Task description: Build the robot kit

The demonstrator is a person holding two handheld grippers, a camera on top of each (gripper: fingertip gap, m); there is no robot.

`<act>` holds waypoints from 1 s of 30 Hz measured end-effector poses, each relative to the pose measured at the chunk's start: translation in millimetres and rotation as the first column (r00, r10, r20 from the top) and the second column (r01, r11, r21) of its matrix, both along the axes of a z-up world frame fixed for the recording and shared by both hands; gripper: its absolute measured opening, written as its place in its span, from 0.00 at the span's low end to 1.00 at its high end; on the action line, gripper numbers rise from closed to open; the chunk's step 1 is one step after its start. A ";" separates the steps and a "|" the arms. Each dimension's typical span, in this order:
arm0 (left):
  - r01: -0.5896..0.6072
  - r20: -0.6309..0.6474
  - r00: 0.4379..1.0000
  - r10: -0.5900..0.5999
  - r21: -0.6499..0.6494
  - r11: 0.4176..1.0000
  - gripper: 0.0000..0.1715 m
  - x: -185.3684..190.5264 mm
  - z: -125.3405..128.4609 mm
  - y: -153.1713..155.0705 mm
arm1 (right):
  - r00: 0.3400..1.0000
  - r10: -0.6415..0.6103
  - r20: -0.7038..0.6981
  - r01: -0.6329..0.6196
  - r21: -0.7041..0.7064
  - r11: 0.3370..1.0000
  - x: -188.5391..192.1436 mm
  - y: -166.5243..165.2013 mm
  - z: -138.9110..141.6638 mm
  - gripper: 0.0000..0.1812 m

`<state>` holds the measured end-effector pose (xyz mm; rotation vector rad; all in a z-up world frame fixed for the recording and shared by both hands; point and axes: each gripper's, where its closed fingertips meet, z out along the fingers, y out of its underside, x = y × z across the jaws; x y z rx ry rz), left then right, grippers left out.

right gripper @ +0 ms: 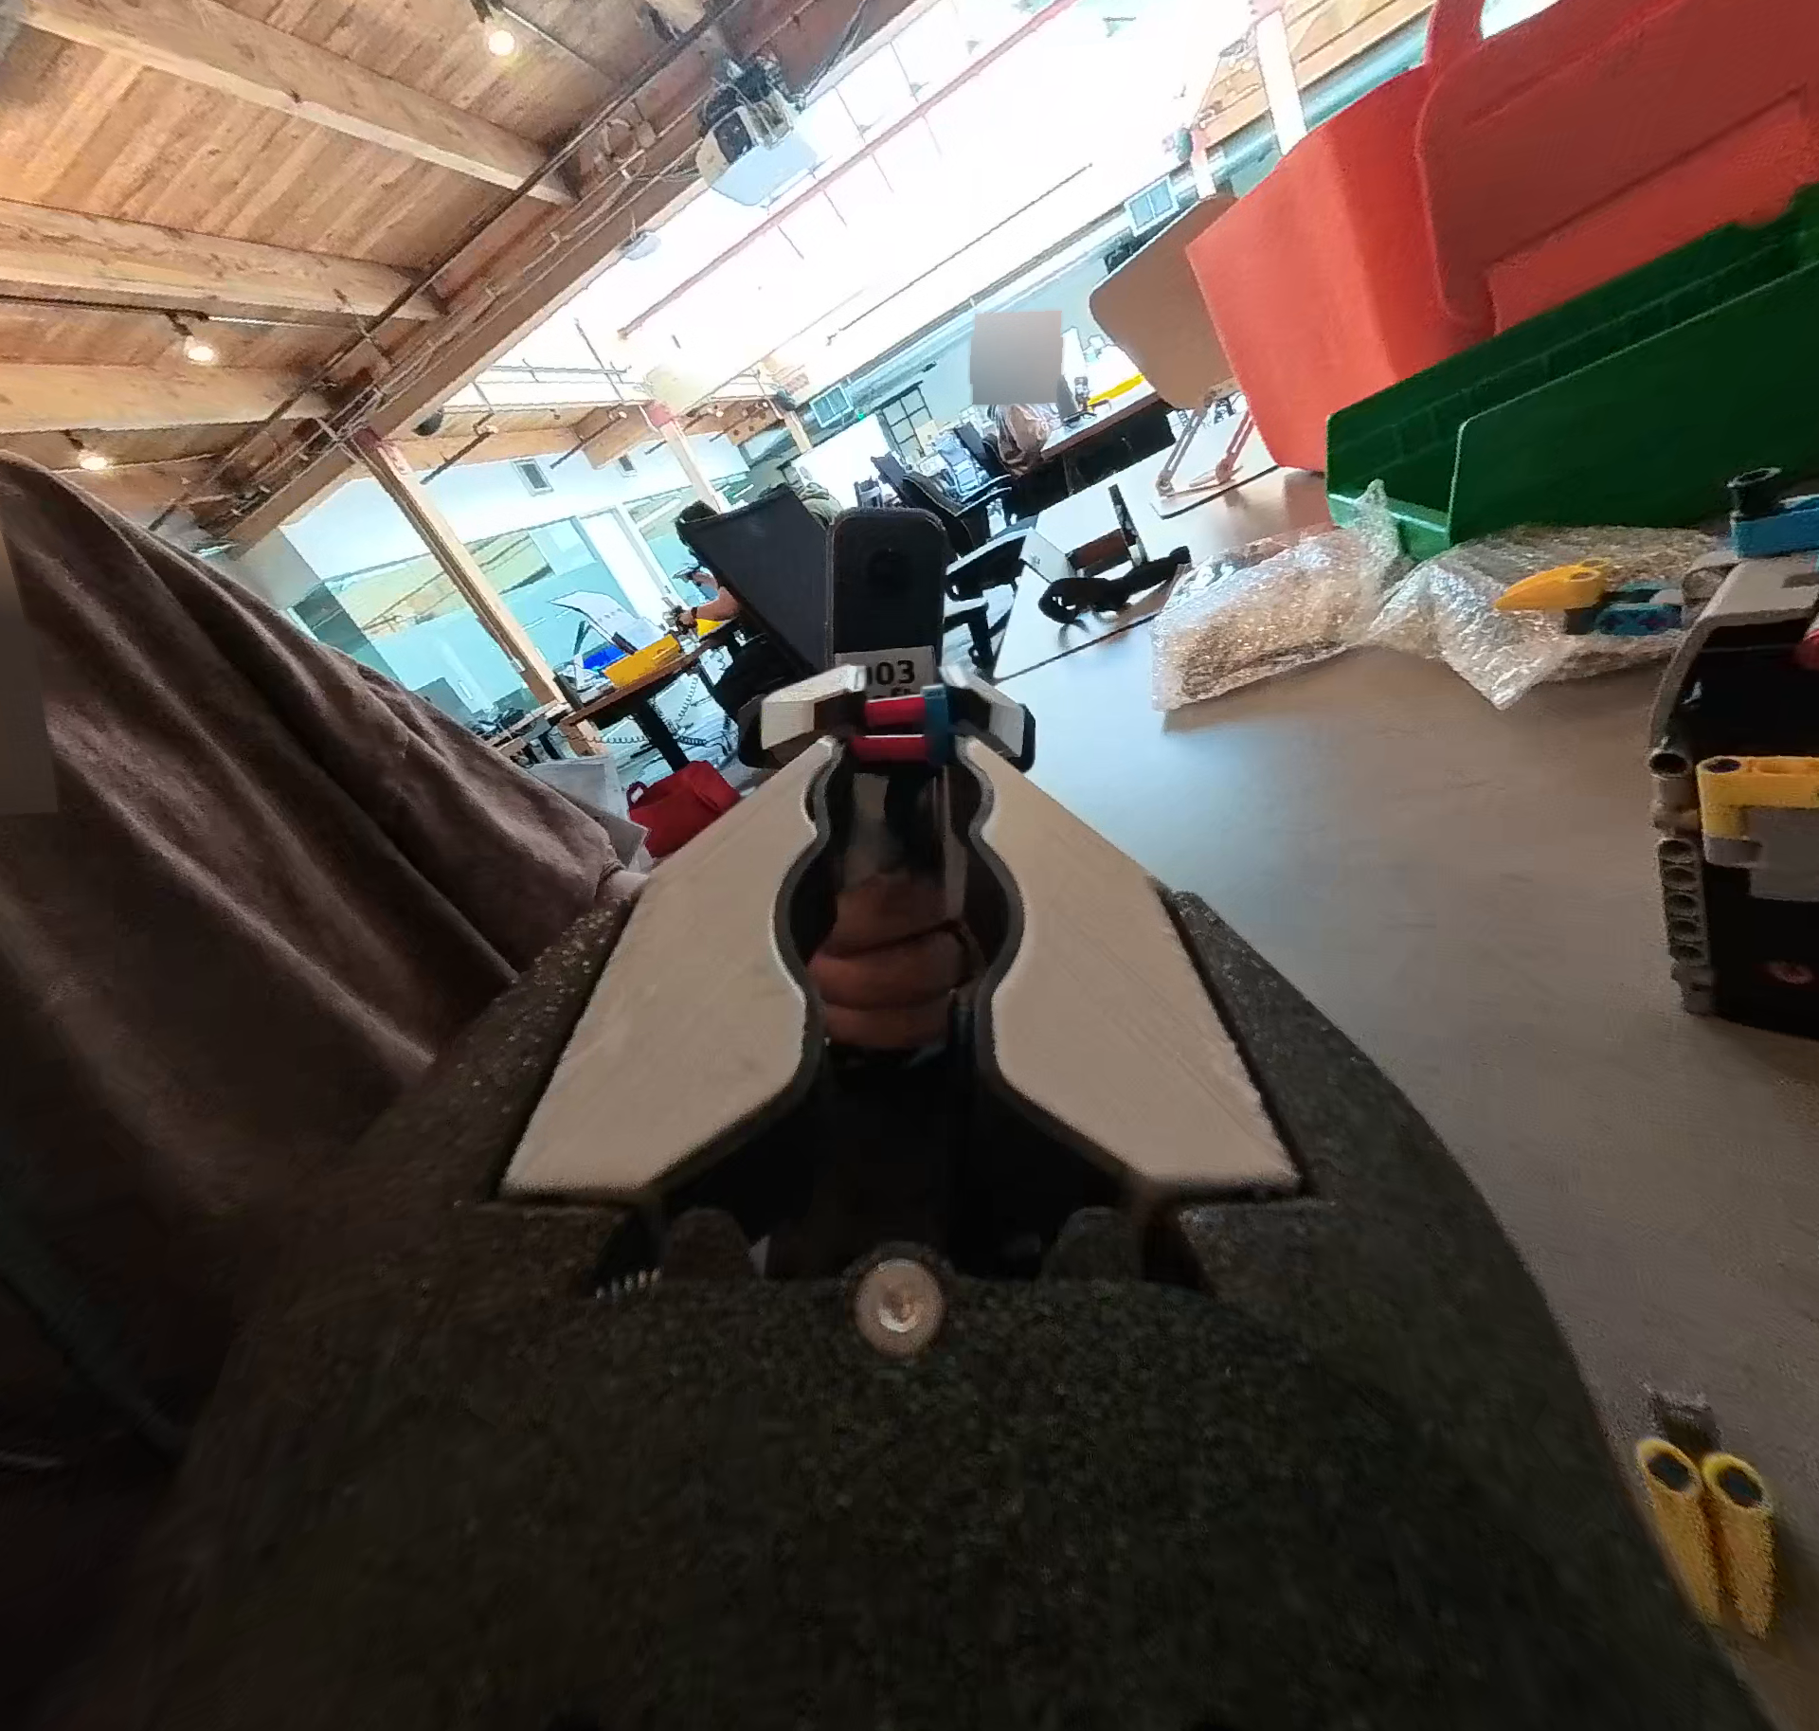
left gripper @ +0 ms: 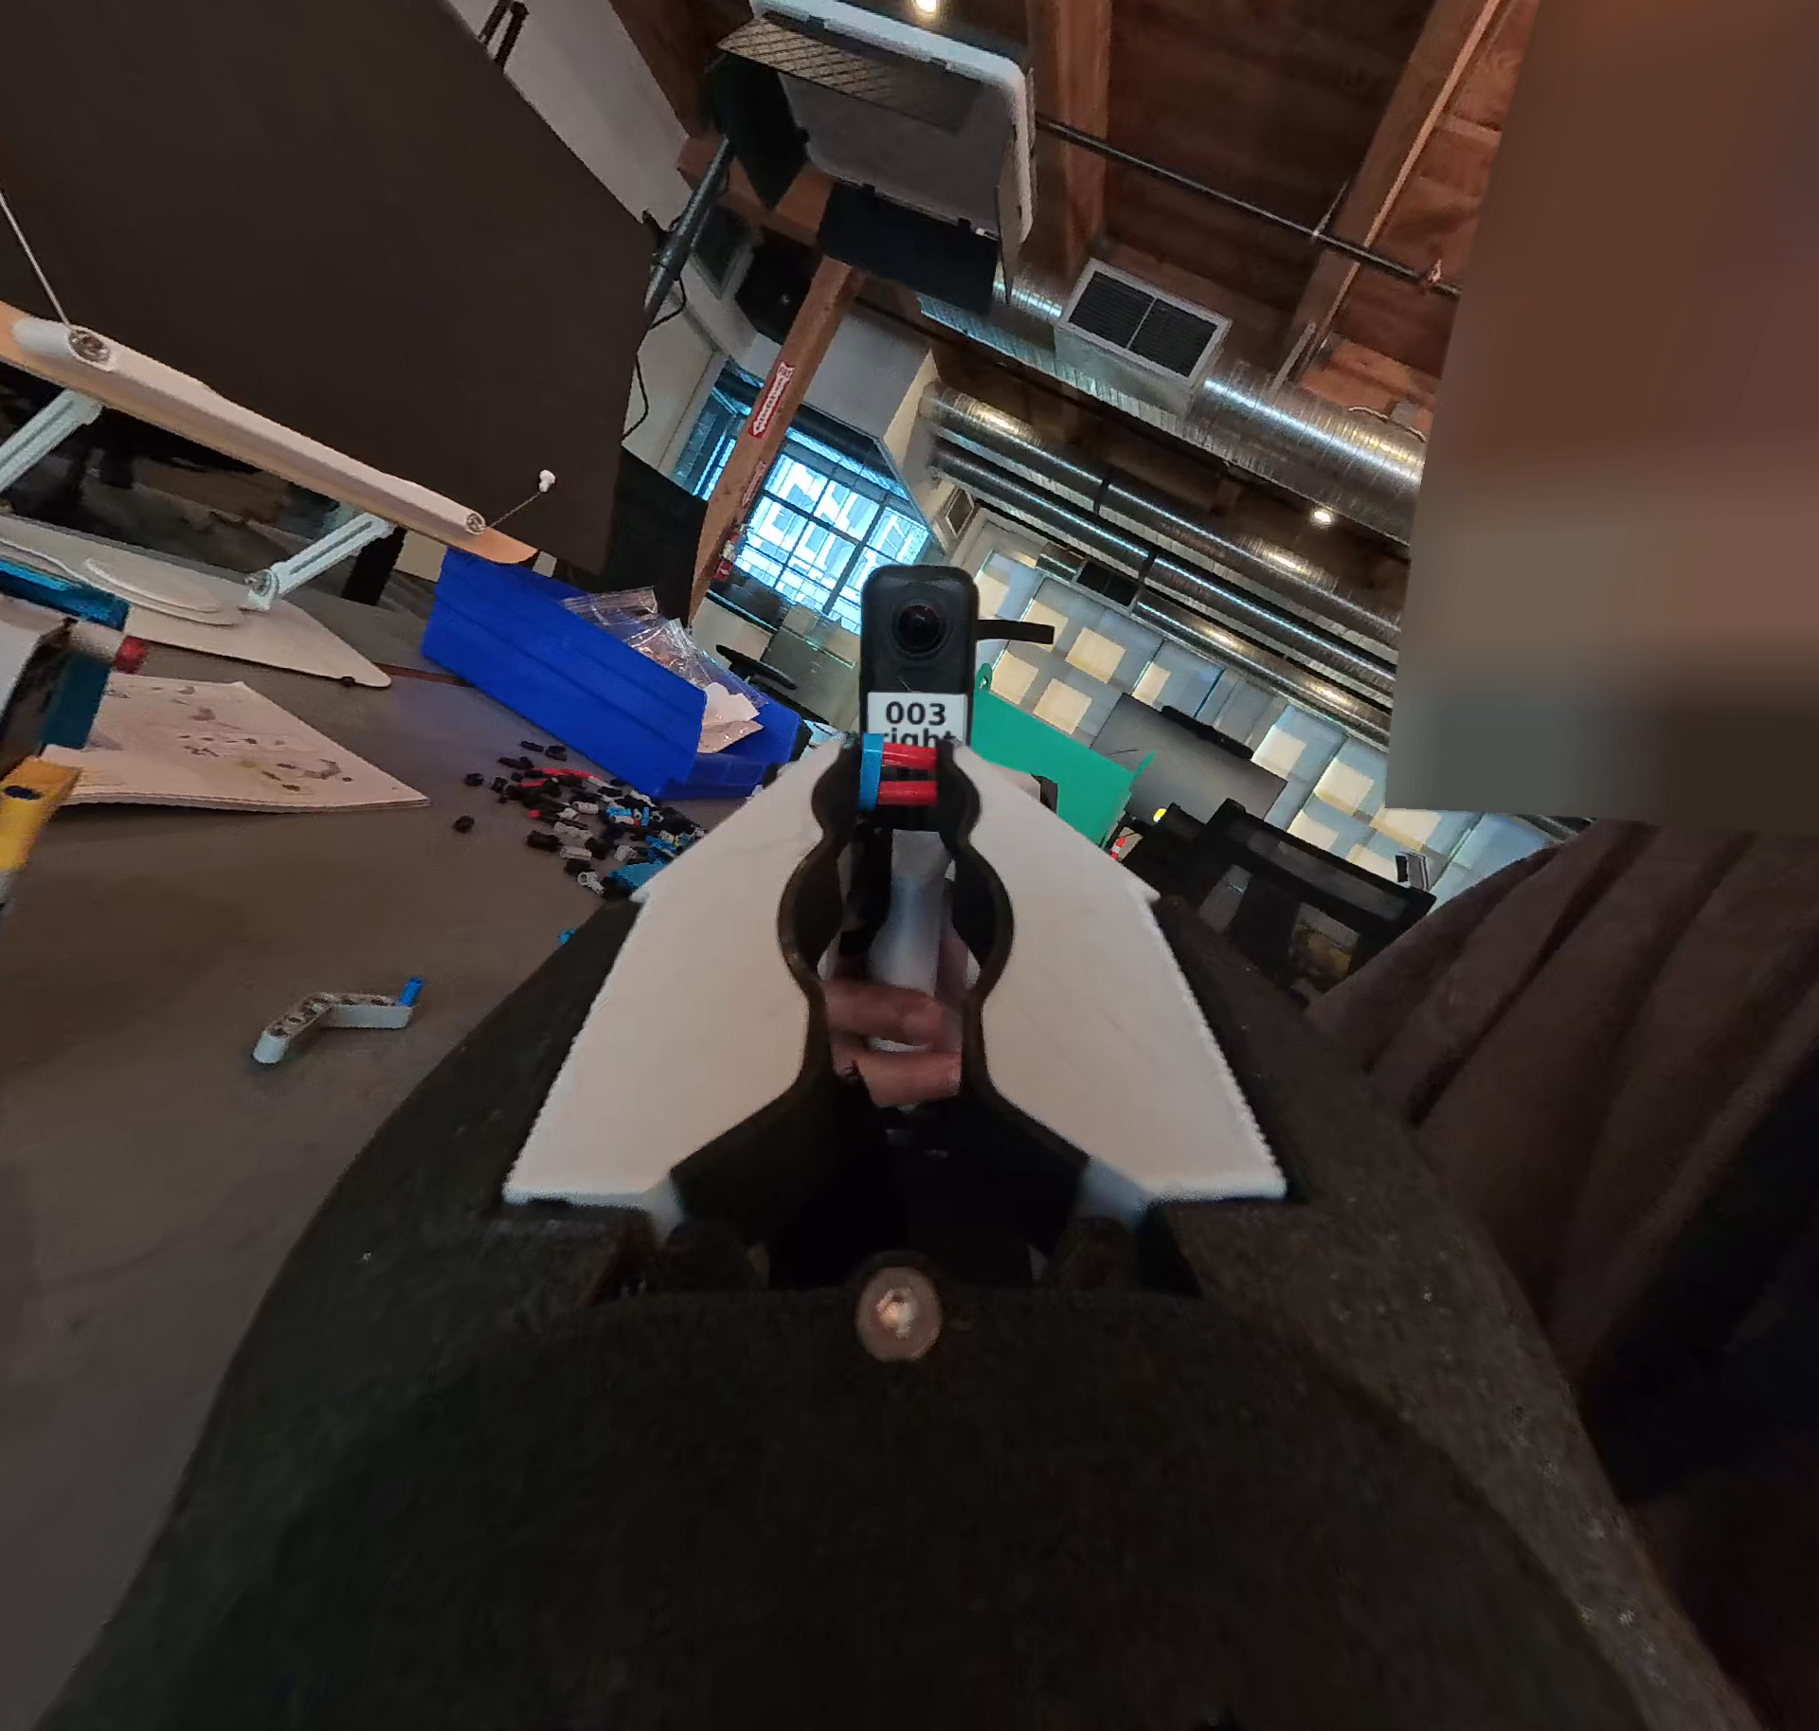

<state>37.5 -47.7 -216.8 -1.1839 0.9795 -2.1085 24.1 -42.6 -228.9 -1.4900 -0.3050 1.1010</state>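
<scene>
A grey table (left gripper: 197,1142) is noted under both views, carrying an orange-red plastic case (right gripper: 1378,306), a green plastic bin (right gripper: 1575,443) and a blue plastic bin (left gripper: 551,660). The left gripper (left gripper: 901,778) and right gripper (right gripper: 891,749) are held tip to tip above the table, well clear of a loose pile of small black, blue and red plastic parts (left gripper: 591,817). Each claw is seen pressed in on the same small red-and-blue plastic pin assembly (left gripper: 906,783), which is held between the meeting tips. The assembly is judged light, stiff and smooth, hence slippery; it is best taken across its short red pins, squarely, with modest force.
</scene>
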 end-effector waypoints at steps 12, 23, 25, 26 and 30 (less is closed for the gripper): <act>0.098 0.006 0.995 -0.098 -0.007 0.995 0.09 -3.6 -1.9 -5.6 | 0.997 0.078 -0.004 -0.078 -0.024 0.997 -4.6 -8.2 -1.3 0.09; 0.071 -0.001 0.997 -0.072 -0.013 0.997 0.08 -2.3 -5.2 -2.2 | 0.983 -0.034 0.180 0.031 0.022 0.999 -2.2 -0.9 -7.6 0.08; 0.071 -0.005 0.997 -0.072 -0.018 0.997 0.08 -1.8 -6.0 -1.7 | 0.987 -0.022 0.162 0.022 0.002 1.000 -1.6 -0.6 -8.2 0.09; 0.073 -0.003 0.997 -0.073 -0.020 0.997 0.08 -1.8 -5.6 -1.4 | 0.988 -0.021 0.152 0.021 -0.001 1.000 -1.5 -0.4 -7.5 0.09; 0.093 0.005 0.996 -0.093 -0.034 0.995 0.09 -2.7 -4.3 -1.7 | 0.986 -0.040 0.163 0.039 0.009 0.999 -1.6 -0.1 -5.7 0.09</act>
